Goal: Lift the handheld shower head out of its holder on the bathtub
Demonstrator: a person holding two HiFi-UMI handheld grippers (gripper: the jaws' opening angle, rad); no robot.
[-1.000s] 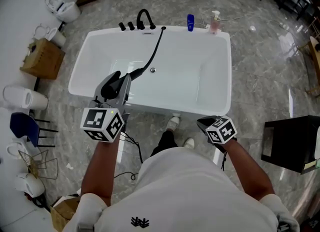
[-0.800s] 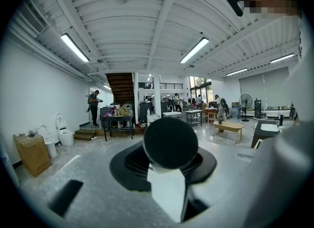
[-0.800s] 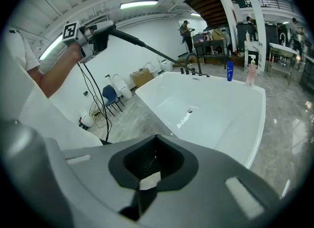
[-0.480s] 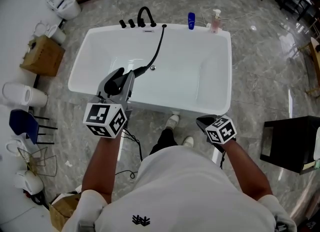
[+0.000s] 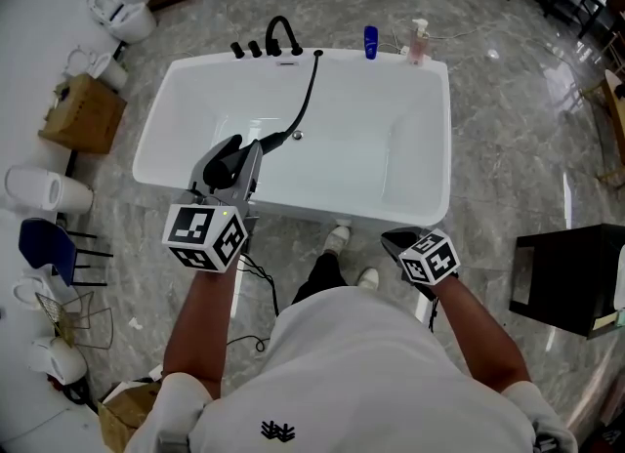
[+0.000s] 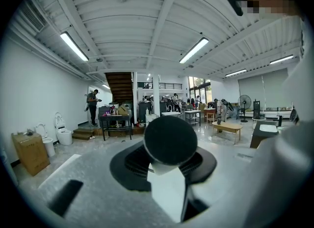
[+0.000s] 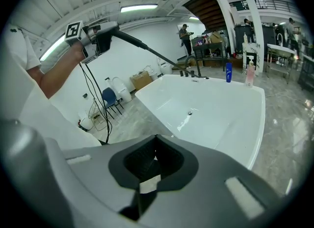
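Nothing much has shifted over the last second: both grippers sit where they were in the head view, and the hose keeps the same line across the tub.

Working from the left edge of the head view, white toilets [image 5: 125, 18] stand at the upper left. A cardboard box [image 5: 86, 114] is below them, and a blue chair [image 5: 44, 246] is further down that edge.

Next comes my left gripper [image 5: 244, 156], left of centre, hanging over the near left corner of the white bathtub [image 5: 444, 148]. Its fingers are pinching the black handheld shower head [image 6: 170, 140]. In the left gripper view its round black end fills the gap between them. So the shower head is out of its holder and up in the air above the tub.

From it the black hose [image 5: 306, 95] runs up the frame to the far rim, ending just right of the black faucet [image 5: 284, 33]. Further right on that rim stand a blue bottle [image 5: 371, 43] and a pink pump bottle [image 5: 421, 43], close together.

My right gripper [image 5: 398, 241] sits lower right of centre, outside the tub's near wall and above the marble floor [image 5: 508, 148]. Its fingers are pressed together with nothing between them. At the right edge there is a black cabinet [image 5: 571, 280].
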